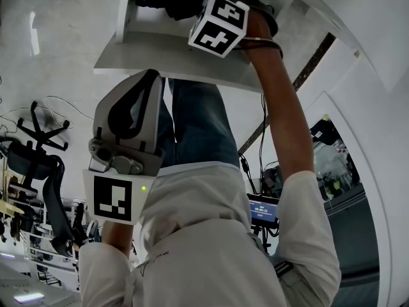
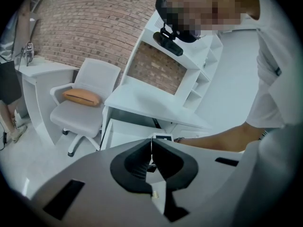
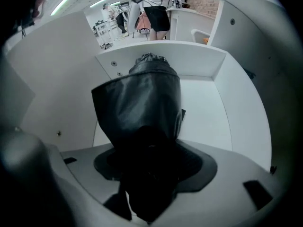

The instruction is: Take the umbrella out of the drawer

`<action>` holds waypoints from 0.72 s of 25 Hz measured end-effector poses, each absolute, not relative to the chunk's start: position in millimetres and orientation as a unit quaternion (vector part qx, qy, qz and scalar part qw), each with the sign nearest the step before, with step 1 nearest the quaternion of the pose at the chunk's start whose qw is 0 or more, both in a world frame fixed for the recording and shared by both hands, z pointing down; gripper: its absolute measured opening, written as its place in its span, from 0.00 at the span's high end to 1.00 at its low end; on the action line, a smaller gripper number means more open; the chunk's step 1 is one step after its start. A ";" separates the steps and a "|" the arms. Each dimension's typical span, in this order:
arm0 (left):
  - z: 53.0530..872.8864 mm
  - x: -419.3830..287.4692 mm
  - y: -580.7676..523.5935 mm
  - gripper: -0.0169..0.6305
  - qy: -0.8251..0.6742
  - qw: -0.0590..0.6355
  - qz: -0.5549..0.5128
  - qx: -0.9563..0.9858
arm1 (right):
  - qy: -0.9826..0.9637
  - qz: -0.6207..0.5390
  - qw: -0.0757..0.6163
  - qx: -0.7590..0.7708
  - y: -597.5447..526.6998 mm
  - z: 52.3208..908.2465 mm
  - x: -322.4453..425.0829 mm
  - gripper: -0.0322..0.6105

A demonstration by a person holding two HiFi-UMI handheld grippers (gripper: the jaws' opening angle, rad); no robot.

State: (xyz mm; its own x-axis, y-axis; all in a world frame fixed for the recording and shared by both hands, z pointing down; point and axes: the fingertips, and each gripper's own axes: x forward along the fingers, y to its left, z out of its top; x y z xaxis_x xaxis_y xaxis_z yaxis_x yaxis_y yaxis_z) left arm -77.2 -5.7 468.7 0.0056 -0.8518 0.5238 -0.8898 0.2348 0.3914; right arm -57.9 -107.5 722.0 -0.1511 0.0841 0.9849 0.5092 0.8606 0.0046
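Observation:
A black folded umbrella [image 3: 142, 103] lies inside the white drawer [image 3: 236, 108], running from its far wall toward the camera. My right gripper [image 3: 149, 162] points down into the drawer with its near end between the wide-spread jaws; I see no pad pressing on it, so the gripper is open. In the head view the right gripper's marker cube [image 1: 219, 24] sits at the open drawer [image 1: 179, 59], and the jaws are hidden inside. My left gripper [image 1: 150, 75] is held near the body, away from the drawer, shut with nothing in it [image 2: 151, 143].
The drawer [image 2: 118, 131] hangs under a white desk [image 2: 147, 103] with a shelf unit on top. A grey office chair [image 2: 85, 112] with an orange cushion [image 2: 81, 97] stands left of it before a brick wall. A black chair [image 1: 38, 158] stands further off.

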 end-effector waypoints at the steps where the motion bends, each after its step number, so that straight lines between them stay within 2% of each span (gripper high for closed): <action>1: 468.8 -78.0 -6.4 0.95 -0.705 0.348 0.027 0.617 | -0.735 -0.184 0.622 -0.198 -108.0 725.7 -57.7 0.56; 8: 469.1 -82.9 -6.9 0.95 -0.708 0.349 0.021 0.614 | -0.715 -0.174 0.645 -0.204 -107.6 736.7 -56.6 0.55; 18: 471.9 -85.7 -12.9 0.95 -0.717 0.342 0.011 0.607 | -0.723 -0.169 0.640 -0.199 -109.0 739.8 -58.0 0.54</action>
State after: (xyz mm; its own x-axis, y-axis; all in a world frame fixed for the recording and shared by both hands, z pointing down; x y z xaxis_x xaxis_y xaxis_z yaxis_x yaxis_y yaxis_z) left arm -85.7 -12.9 471.9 -0.0285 -0.8635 0.5035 -0.8788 0.2617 0.3990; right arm -58.0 -109.0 739.8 -0.1025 0.0724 0.9921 0.5035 0.8639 -0.0110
